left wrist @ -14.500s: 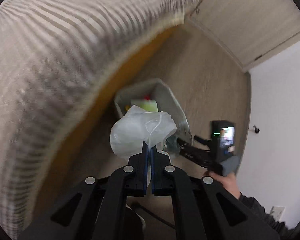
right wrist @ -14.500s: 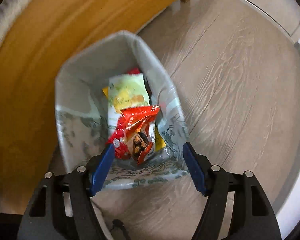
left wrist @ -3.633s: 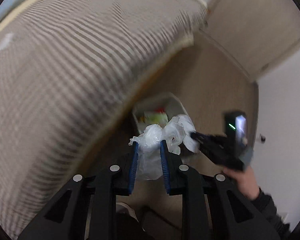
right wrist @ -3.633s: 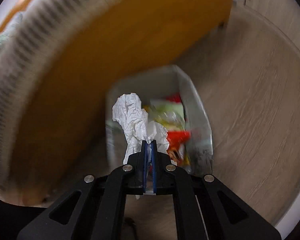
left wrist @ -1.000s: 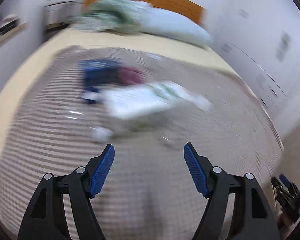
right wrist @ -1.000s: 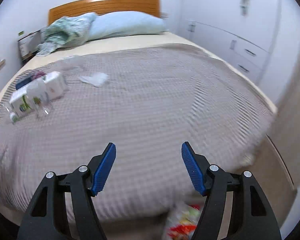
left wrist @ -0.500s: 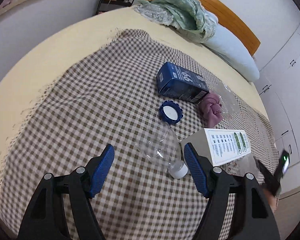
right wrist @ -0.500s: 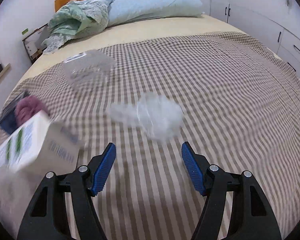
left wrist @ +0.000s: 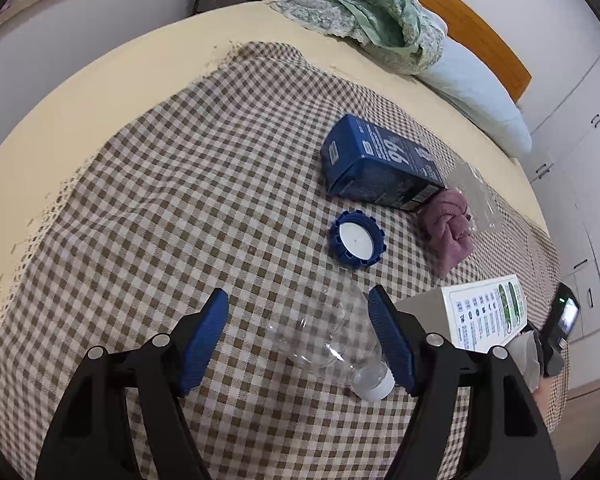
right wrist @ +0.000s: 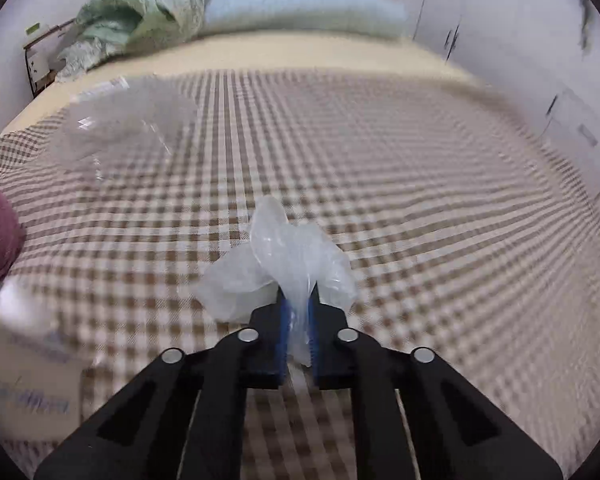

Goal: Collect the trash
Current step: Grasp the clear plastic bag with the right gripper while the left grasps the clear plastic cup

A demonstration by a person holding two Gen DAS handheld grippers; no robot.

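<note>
A clear plastic bottle (left wrist: pixel 332 344) with a white cap lies on the checked bedspread (left wrist: pixel 180 184), between the blue pads of my left gripper (left wrist: pixel 298 338), which is open around it without touching. A crumpled clear plastic bag (right wrist: pixel 276 264) is pinched in my right gripper (right wrist: pixel 298 312), whose jaws are closing on it just above the bedspread (right wrist: pixel 420 200). My right gripper's body (left wrist: pixel 556 332) shows at the far right of the left wrist view.
On the bed lie a blue carton (left wrist: pixel 380 160), a blue lid (left wrist: pixel 356 240), a purple cloth (left wrist: pixel 452 228), a white box (left wrist: pixel 484 312) and a clear plastic wrapper (right wrist: pixel 120 124). A green blanket (left wrist: pixel 364 8) and pillow (right wrist: pixel 300 4) sit by the headboard. White cupboards (left wrist: pixel 588 184) stand at right.
My right gripper has closed on the clear plastic bag that lay between its open fingers. My left gripper has come down closer over the clear bottle, still open.
</note>
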